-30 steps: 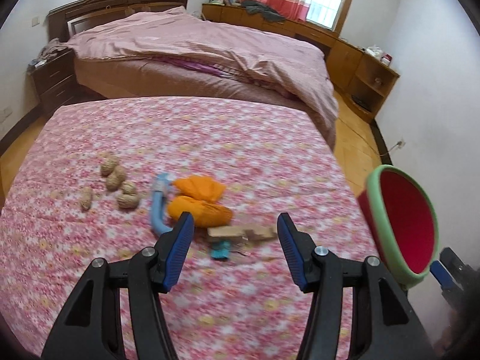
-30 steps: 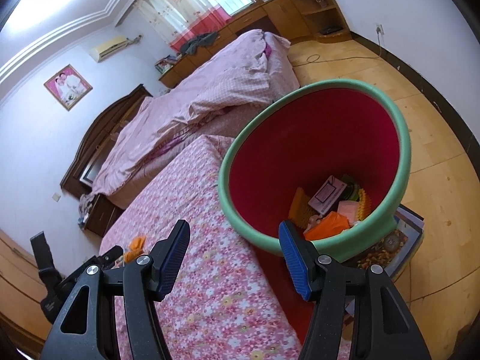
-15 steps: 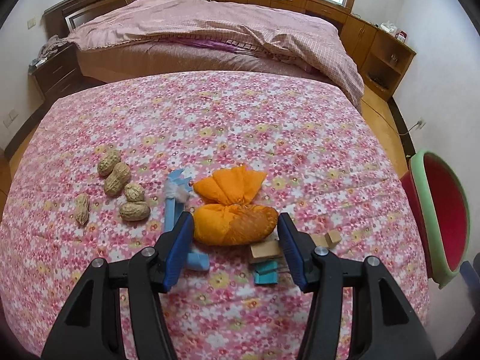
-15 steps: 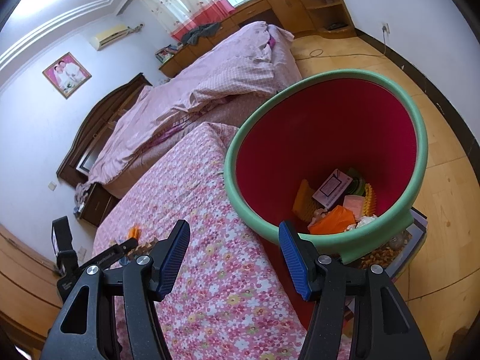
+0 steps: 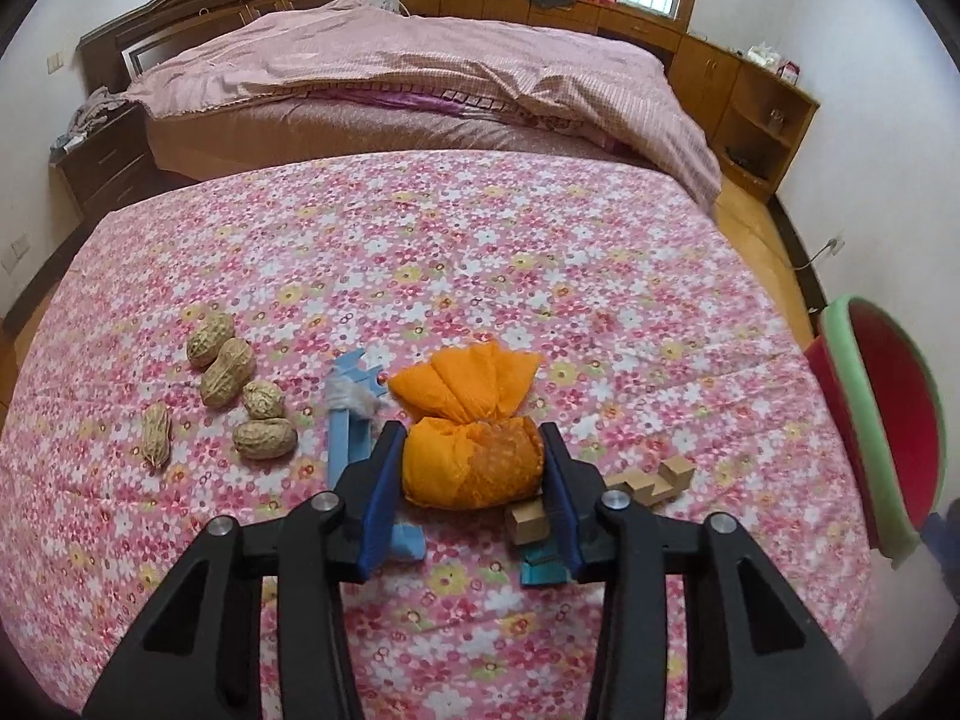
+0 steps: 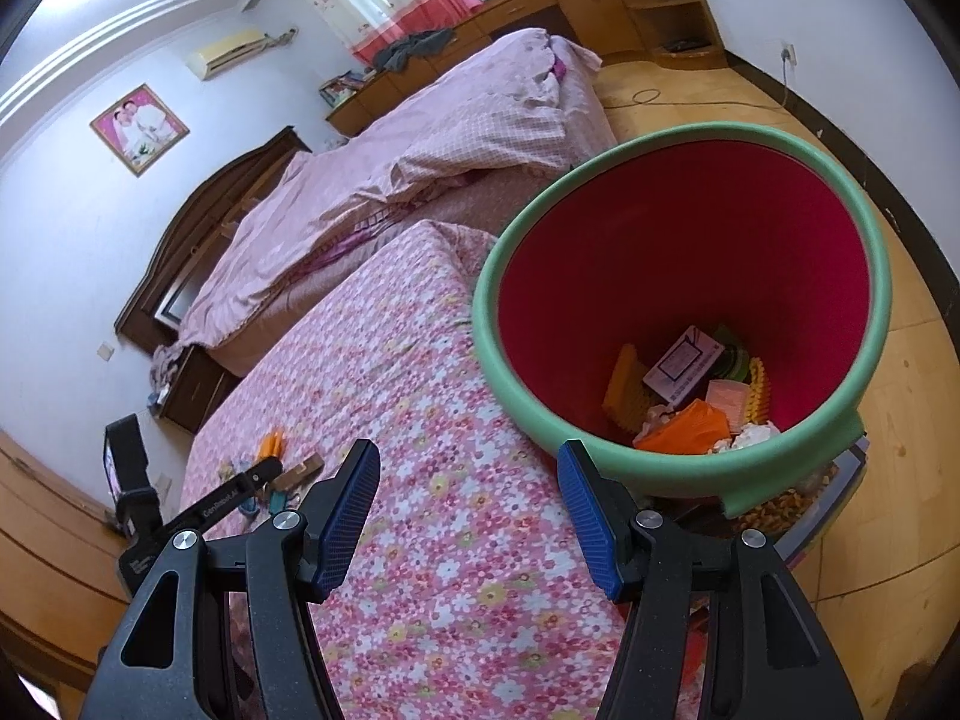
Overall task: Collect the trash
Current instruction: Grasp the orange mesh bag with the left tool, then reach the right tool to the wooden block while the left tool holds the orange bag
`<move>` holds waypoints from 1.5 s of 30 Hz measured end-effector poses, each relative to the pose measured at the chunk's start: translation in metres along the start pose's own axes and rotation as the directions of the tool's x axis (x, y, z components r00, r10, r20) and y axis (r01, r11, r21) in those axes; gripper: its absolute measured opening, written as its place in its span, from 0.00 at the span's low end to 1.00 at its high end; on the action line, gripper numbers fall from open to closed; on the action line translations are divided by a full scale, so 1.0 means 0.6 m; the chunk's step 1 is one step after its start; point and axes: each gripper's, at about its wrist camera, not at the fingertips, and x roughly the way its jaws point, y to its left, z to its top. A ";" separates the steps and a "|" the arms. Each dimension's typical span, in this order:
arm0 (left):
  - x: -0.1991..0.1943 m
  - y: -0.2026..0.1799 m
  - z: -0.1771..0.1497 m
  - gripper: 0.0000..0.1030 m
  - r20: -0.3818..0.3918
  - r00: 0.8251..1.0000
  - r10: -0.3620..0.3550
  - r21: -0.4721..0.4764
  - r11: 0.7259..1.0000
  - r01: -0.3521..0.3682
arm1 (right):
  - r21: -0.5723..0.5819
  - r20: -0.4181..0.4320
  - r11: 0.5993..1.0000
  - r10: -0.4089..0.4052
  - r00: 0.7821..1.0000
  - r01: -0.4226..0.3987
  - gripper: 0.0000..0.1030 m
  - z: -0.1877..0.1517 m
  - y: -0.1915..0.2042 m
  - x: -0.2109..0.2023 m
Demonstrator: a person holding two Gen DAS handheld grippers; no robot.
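The left tongs (image 5: 471, 480) straddled an orange bag (image 5: 471, 459) lying on the floral-covered worktop (image 5: 480, 252), their blue pads close against its two sides, though whether they had clamped on it or only flanked it could not be told. The bag's knotted top fanned out away from the tongs. Just left of it lay a light blue plastic strip (image 5: 345, 438) with a tuft of grey fluff (image 5: 351, 399) on it, and farther left a cluster of peanuts (image 5: 231, 384) in their shells. To the right of the bag sat small wooden blocks (image 5: 654, 480) and a teal piece (image 5: 540, 567), partly hidden behind the right pad. The right tongs (image 6: 468, 522) hung released, holding nothing, above the edge of the worktop and just beside a red bin with a green rim (image 6: 864, 240), which stood on the wooden floor (image 6: 900, 552) against the worktop's side. Inside the bin lay mixed litter (image 6: 690, 396), including orange wrapping, yellow ridged pieces, a printed card and crumpled paper. A bed with a pink quilt (image 5: 420, 72) stood beyond the worktop.
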 end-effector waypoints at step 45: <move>-0.111 0.248 -0.079 0.42 0.121 0.992 0.029 -0.308 0.951 0.010 | -0.460 -0.172 0.885 -0.164 0.971 0.068 0.76 -0.079 0.310 0.281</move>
